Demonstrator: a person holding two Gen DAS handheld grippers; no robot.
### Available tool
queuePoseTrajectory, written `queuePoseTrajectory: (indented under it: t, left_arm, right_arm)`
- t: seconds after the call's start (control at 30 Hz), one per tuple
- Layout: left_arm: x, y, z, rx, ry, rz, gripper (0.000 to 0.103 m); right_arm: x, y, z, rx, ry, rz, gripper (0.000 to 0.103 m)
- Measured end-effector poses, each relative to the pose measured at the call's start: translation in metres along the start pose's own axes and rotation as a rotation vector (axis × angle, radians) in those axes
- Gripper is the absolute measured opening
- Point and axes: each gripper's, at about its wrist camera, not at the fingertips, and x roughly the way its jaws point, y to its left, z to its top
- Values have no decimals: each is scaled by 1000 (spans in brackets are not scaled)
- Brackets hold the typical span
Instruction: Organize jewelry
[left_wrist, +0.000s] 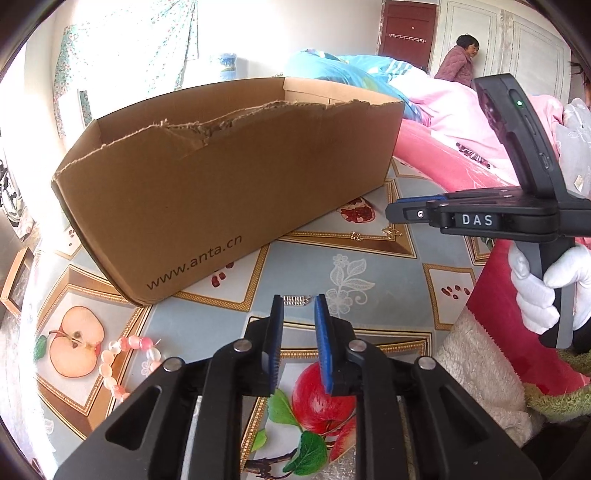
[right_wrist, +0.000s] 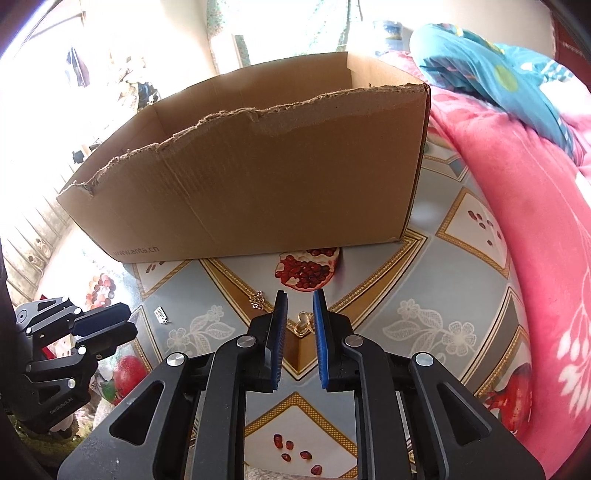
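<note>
Nearest in the left wrist view, the left gripper (left_wrist: 298, 306) hangs over the table (left_wrist: 388, 266), which is covered with a fruit-patterned cloth. Its jaws stand a little apart and released, gripping nothing. Just past their tips lies a small silver piece of jewelry (left_wrist: 295, 300) on the cloth, not between the pads. To the left of the gripper, near a printed apple half, a string of pink and white beads (left_wrist: 123, 354) curves across the cloth.

In the right wrist view, the right gripper (right_wrist: 300, 303) also points down at the table (right_wrist: 424, 295). Its jaws are slightly apart and released. A small gold chain piece (right_wrist: 303, 324) lies on the cloth in the gap between them, but the pads do not press on it. Just left of the tips is a second gold piece (right_wrist: 257, 300), and further left a small silver clip-like piece (right_wrist: 161, 316).

From the left wrist view, the right gripper (left_wrist: 397, 212) shows side-on, held by a white-gloved hand (left_wrist: 546, 291).

Beyond the jewelry stands an open cardboard box (left_wrist: 221, 184) with a torn upper edge, resting on the table. Behind it lies a bed with pink and blue bedding (right_wrist: 524, 155). Far back, a person (left_wrist: 460, 61) stands near a door.
</note>
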Motion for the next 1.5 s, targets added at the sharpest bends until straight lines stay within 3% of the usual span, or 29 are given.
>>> queuePoseTrajectory:
  t: [0.13, 0.43, 0.67, 0.83, 1.07, 1.13, 1.5]
  left_arm:
    - [5, -3, 4, 5, 17, 15, 23]
    - [27, -6, 11, -4, 93, 62, 23]
    - [32, -11, 14, 19, 114, 92, 23]
    - [34, -13, 17, 26, 122, 107, 11]
    - [34, -13, 16, 39, 123, 112, 10]
    - [34, -13, 16, 41, 123, 112, 5]
    - [32, -15, 17, 35, 121, 107, 5]
  right_arm:
    - [-6, 4, -10, 14, -9, 30, 17]
    - [-11, 27, -44, 17, 13, 77, 17]
    - [-7, 21, -49, 25, 3, 111, 18]
    - [-12, 12, -50, 43, -9, 125, 19]
    - [-21, 5, -54, 48, -21, 127, 19]
    - [-23, 4, -54, 53, -22, 127, 19]
    - [-22, 8, -56, 50, -19, 130, 19]
